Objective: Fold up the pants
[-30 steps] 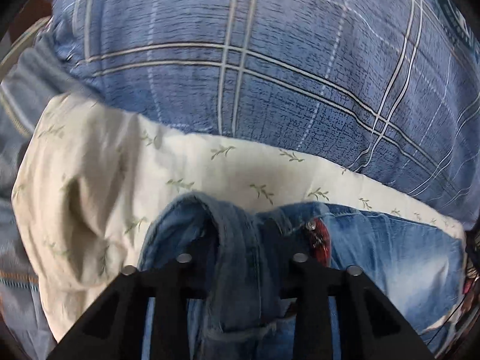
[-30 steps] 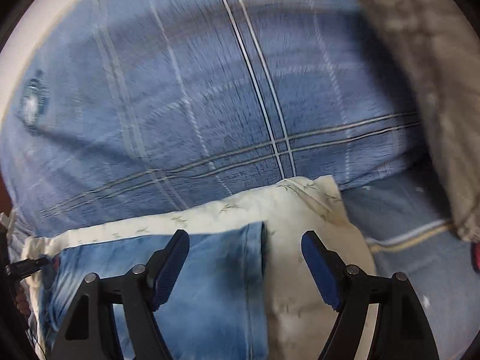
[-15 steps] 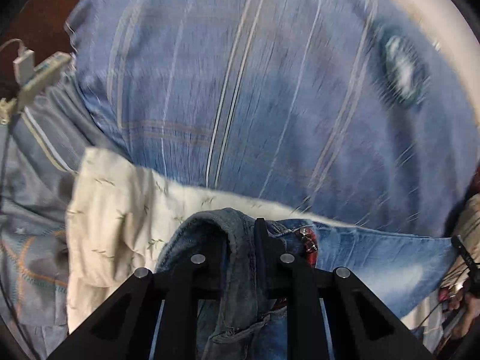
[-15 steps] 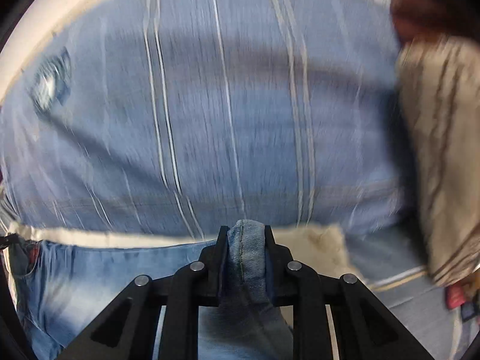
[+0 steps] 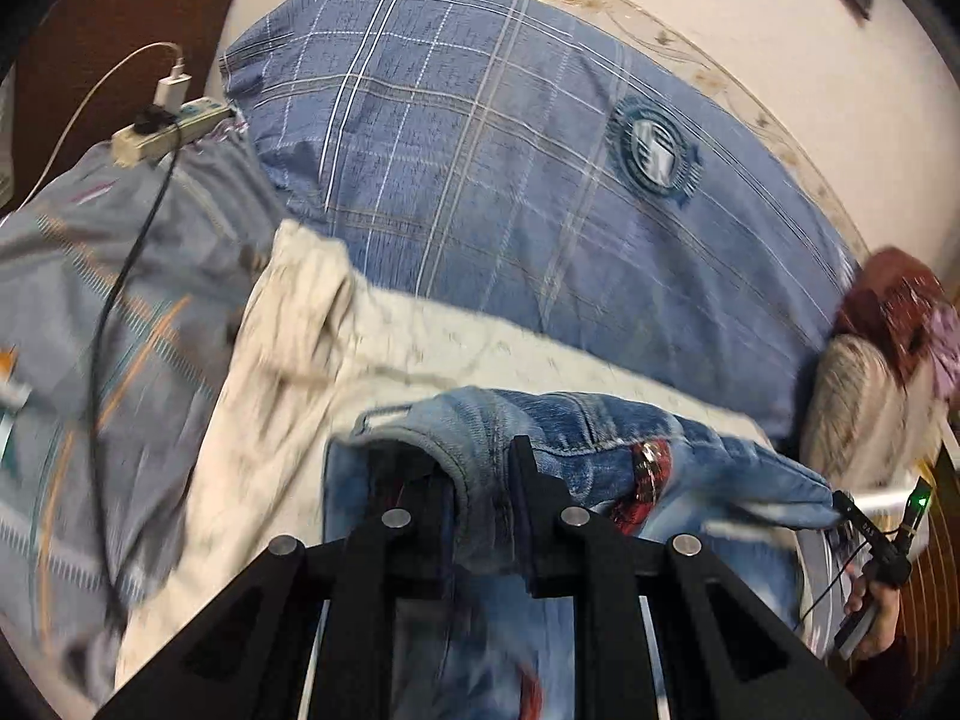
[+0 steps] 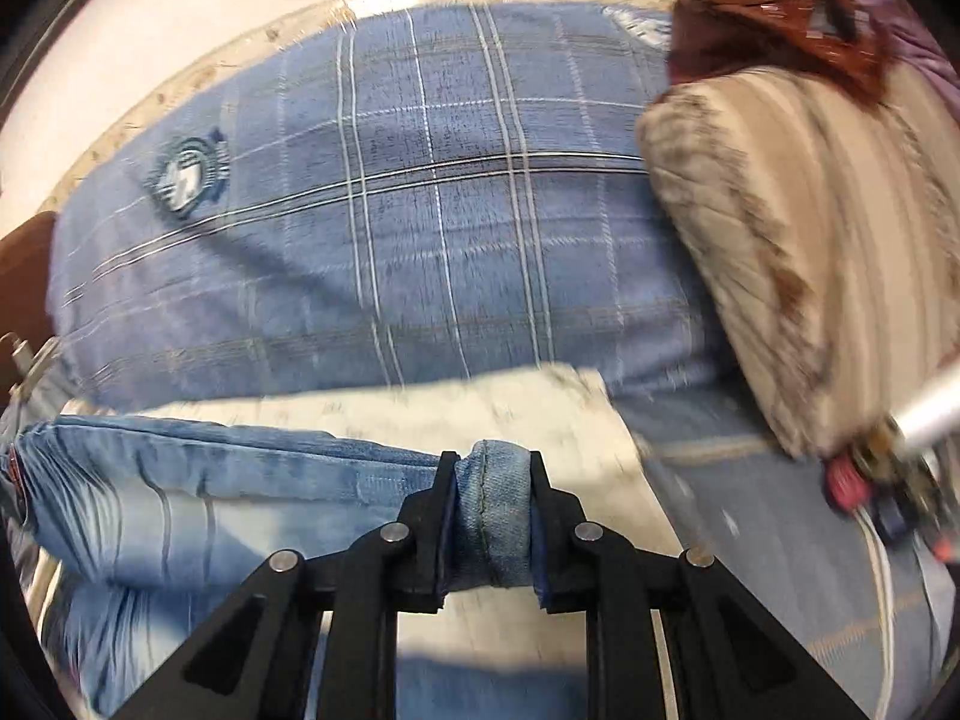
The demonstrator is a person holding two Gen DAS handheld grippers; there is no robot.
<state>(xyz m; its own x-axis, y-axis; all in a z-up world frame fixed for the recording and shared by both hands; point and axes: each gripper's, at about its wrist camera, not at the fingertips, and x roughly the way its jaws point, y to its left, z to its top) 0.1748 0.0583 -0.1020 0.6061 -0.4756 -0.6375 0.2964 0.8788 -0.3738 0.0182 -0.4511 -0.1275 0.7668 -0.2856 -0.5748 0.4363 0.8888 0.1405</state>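
With both tools clamped on denim, the jeans (image 5: 708, 468) hang stretched between them above the bed. Left tool (image 5: 483, 501): jaws nearly closed, pinching a bunched fold of the waistband edge, near the red patch (image 5: 645, 480). Right tool (image 6: 493, 519): jaws equally narrow, gripping a thick rolled hem or seam end of the jeans (image 6: 210, 480). Below the garment lies a cream leaf-print cloth (image 5: 312, 372); beyond it a blue plaid pillow (image 5: 510, 180) against the headboard. A power strip (image 5: 174, 126) with charger sits on the grey bedding at far left.

Judged step: lift-and-carry phase of a fold, the top edge raised taut and motion blur suggesting travel. Next move likely calls for bringing both held ends together over the lower part, keeping tension even so the fold line stays straight, then lowering before release.
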